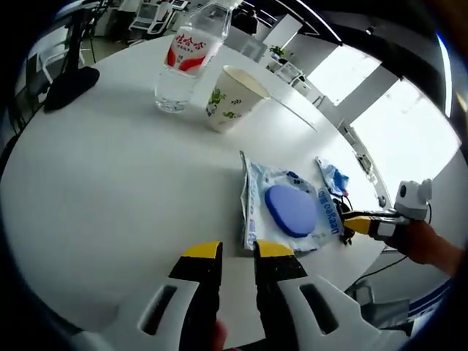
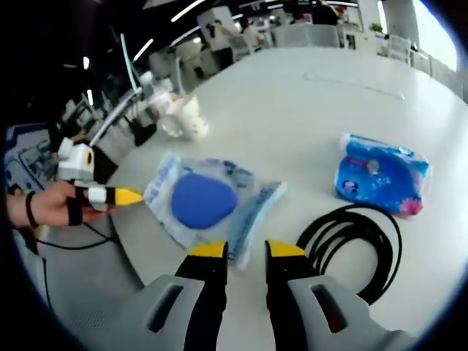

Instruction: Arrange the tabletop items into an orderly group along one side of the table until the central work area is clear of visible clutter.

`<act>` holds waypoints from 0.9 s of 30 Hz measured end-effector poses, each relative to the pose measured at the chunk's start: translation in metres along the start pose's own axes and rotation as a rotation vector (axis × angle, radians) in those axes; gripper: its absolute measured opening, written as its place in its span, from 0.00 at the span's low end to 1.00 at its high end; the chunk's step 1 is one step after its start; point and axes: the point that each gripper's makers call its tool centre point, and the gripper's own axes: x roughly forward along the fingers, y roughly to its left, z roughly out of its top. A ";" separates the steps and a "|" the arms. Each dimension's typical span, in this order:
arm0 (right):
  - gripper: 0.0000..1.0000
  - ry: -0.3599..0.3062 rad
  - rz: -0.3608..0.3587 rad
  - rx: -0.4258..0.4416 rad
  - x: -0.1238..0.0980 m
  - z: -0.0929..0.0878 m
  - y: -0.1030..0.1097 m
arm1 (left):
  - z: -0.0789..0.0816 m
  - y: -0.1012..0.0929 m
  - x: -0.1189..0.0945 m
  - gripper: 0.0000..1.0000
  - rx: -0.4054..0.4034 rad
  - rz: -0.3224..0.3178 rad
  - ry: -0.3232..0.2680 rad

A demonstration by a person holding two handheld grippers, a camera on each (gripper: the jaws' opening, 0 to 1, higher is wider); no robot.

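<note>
In the left gripper view, the left gripper (image 1: 238, 254) hangs over the white table (image 1: 110, 183) with its yellow-tipped jaws slightly parted and pinching nothing. Just ahead of the tips and a little to the right lies a clear packet with a blue pad (image 1: 291, 210) inside it. Beyond that packet the right gripper (image 1: 354, 221) reaches in from the right, its yellow tip at the packet's far edge; whether it pinches the packet cannot be told. Far ahead stand a water bottle (image 1: 186, 60) and a paper cup (image 1: 230, 98), side by side. In the right gripper view, the right gripper (image 2: 247, 251) shows its jaws spread a little, empty, the same packet just ahead on the left. A coiled black cable (image 2: 358, 245) lies right of the tips, a blue tissue pack (image 2: 382, 174) beyond it. The left gripper comes in from the left, touching the packet's edge.
</note>
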 end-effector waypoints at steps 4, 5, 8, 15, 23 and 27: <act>0.19 0.010 0.004 0.020 0.010 0.001 -0.001 | 0.000 0.000 0.004 0.13 0.000 -0.002 0.002; 0.18 0.011 -0.001 0.028 0.012 0.001 -0.002 | 0.000 0.000 0.005 0.13 -0.002 -0.001 0.002; 0.17 0.010 -0.005 0.055 0.016 0.001 -0.003 | 0.000 -0.001 0.007 0.12 -0.008 -0.007 0.000; 0.02 0.018 -0.031 0.066 0.023 -0.003 -0.003 | 0.003 -0.006 0.012 0.00 -0.012 -0.007 -0.008; 0.00 -0.024 -0.017 0.048 0.010 0.010 -0.004 | 0.013 -0.019 0.014 0.00 0.017 -0.035 -0.021; 0.00 -0.057 -0.021 0.049 0.001 0.023 -0.010 | 0.023 -0.028 0.019 0.00 0.015 -0.050 -0.035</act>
